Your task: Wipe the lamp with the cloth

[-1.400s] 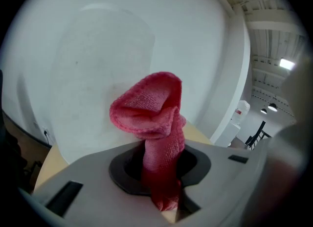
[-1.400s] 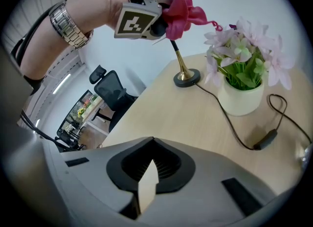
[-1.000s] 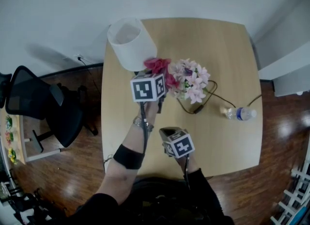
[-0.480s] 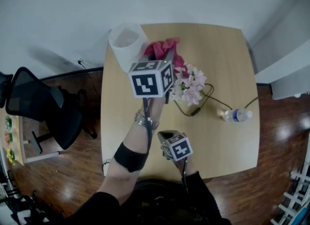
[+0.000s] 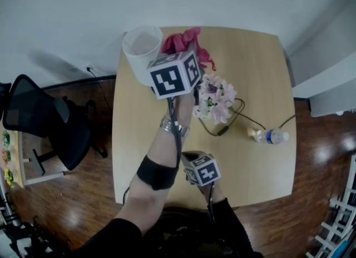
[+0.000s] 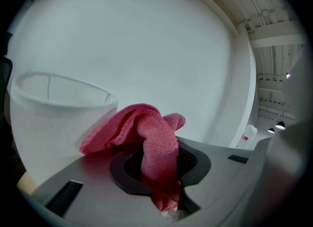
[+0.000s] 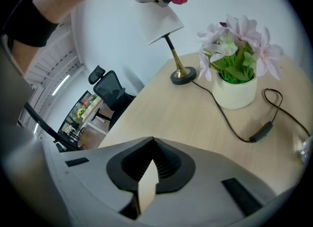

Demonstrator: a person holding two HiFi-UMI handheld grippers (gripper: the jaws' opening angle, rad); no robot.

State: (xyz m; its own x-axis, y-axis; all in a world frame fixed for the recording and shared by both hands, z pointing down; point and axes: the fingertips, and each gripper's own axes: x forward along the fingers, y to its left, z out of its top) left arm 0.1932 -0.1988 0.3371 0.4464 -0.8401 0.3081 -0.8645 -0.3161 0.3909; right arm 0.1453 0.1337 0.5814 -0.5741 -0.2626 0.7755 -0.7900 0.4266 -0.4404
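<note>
Left hand-held gripper [image 6: 161,170] is clamped on the pink cloth [image 6: 146,133]. A bunch of cloth is pinched between the jaws, and the rest flops out ahead and to the left. It is held up high, level with the top of the lamp [image 5: 142,45], with the cloth just beside the white shade's upper rim. I can't tell whether the cloth touches the shade.

The lamp stands at the far left corner of the table [image 5: 256,68]. In the right gripper view it has a thin stem and a round brass-coloured base.

Right hand-held gripper [image 7: 146,182] has its jaws together with nothing between them. It is low over the near part of the table, angled down.

Pink flowers in a pale pot [image 7: 237,91] sit mid-table, right of the lamp base. A black cable [image 7: 230,123] runs from the lamp base past the pot. A water bottle [image 5: 268,136] lies on its side towards the right edge. A black office chair [image 5: 39,118] is on the floor to the left of the table.
</note>
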